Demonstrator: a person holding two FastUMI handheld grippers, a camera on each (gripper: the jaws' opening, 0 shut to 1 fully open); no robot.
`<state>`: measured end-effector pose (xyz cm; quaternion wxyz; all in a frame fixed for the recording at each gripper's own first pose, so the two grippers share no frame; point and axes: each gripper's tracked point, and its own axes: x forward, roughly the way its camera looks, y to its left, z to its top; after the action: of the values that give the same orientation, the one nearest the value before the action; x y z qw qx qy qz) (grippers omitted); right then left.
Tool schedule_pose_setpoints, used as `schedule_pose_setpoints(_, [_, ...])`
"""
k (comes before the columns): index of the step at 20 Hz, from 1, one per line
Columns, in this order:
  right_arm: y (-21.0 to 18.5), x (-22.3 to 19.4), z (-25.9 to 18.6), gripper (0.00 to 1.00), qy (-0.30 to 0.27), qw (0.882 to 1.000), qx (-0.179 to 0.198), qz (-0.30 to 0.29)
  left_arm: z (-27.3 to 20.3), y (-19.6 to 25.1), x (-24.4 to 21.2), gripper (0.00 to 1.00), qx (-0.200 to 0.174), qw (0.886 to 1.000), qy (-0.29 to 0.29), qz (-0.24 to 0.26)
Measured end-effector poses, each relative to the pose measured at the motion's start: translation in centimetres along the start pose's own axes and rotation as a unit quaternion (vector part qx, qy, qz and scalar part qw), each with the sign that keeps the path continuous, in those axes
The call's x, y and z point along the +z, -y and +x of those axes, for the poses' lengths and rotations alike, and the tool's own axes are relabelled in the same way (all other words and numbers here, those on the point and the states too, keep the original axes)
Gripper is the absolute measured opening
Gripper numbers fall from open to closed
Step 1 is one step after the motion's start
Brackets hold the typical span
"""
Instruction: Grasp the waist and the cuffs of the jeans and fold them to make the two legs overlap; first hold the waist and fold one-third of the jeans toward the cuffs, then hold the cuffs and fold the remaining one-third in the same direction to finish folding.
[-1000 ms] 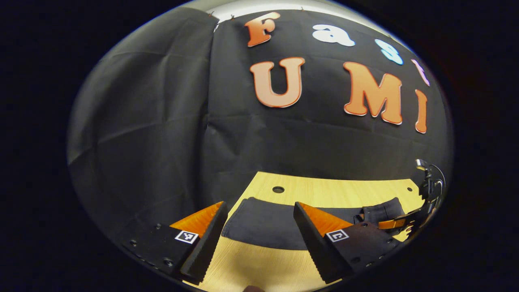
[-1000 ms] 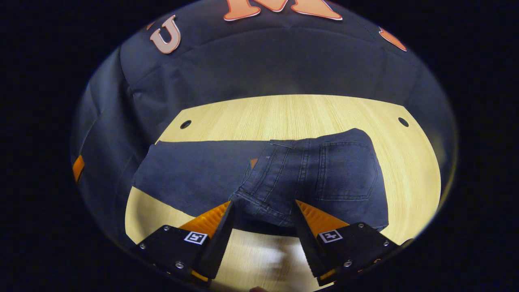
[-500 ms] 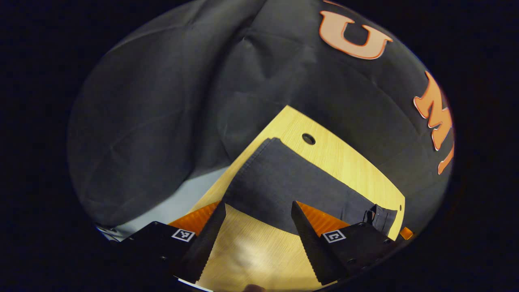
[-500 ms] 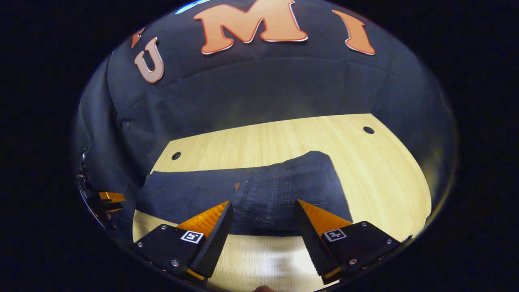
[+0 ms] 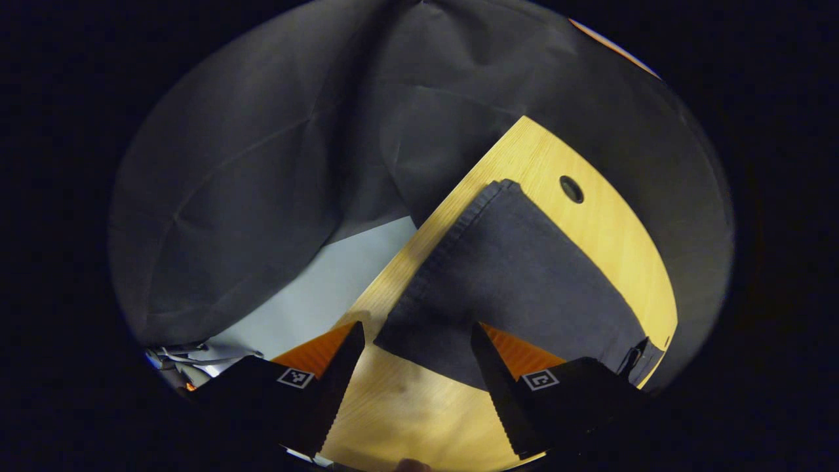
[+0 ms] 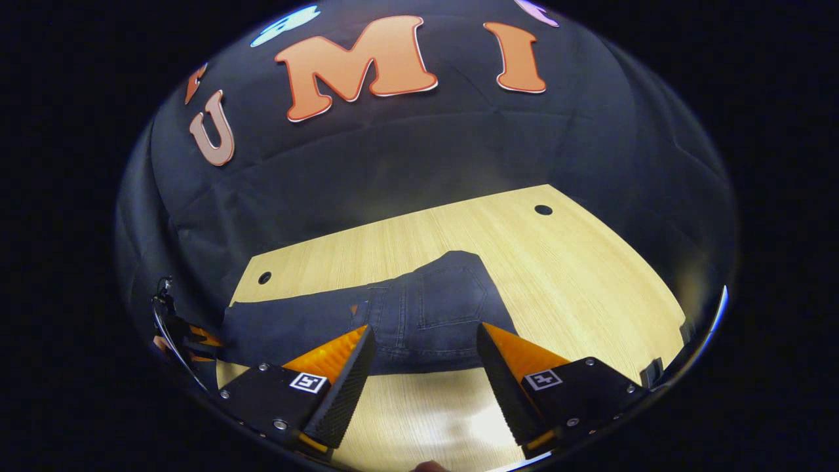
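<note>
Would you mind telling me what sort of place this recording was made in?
Probably a staged recording booth, not a home: black cloth walls off a bare wooden table with round holes, and only jeans lie on it.

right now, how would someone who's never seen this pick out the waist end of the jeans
Find the light wooden table and the dark jeans lying along it. The waist end lies just ahead of the open right gripper, set apart from the plain legs by its stitched back pocket.
</note>
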<state>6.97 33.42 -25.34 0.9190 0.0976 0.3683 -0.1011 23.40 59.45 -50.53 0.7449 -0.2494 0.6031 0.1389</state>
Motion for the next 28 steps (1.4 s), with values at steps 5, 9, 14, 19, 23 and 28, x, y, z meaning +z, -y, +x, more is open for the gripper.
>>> schedule_pose_setpoints(5, [1.5,0.7,-1.1,0.94,0.01,1.0,-0.008,0.016,2.0,0.2,-0.1,0.98,0.051,0.999,-0.014,0.006])
schedule_pose_setpoints(9, [1.7,0.9,-1.2,0.96,0.011,1.0,-0.007,0.021,2.3,1.0,0.2,0.88,0.05,0.998,-0.003,0.023])
schedule_pose_setpoints(14, [1.5,0.4,-1.1,0.97,0.005,1.0,0.004,0.022,2.0,2.7,0.6,0.21,-0.025,0.997,0.047,0.053])
schedule_pose_setpoints(19, [1.9,0.6,-0.9,0.97,0.003,1.0,0.019,0.024,-0.3,3.9,1.7,0.07,-0.095,0.993,0.069,0.032])
schedule_pose_setpoints(23, [2.3,2.1,-0.8,0.98,0.011,0.999,0.039,0.023,-5.3,5.3,2.7,0.07,-0.141,0.981,0.129,0.038])
schedule_pose_setpoints(28, [3.4,3.4,-0.7,0.98,0.018,0.998,0.051,0.016,-11.4,8.2,2.4,0.06,-0.173,0.971,0.159,0.052])
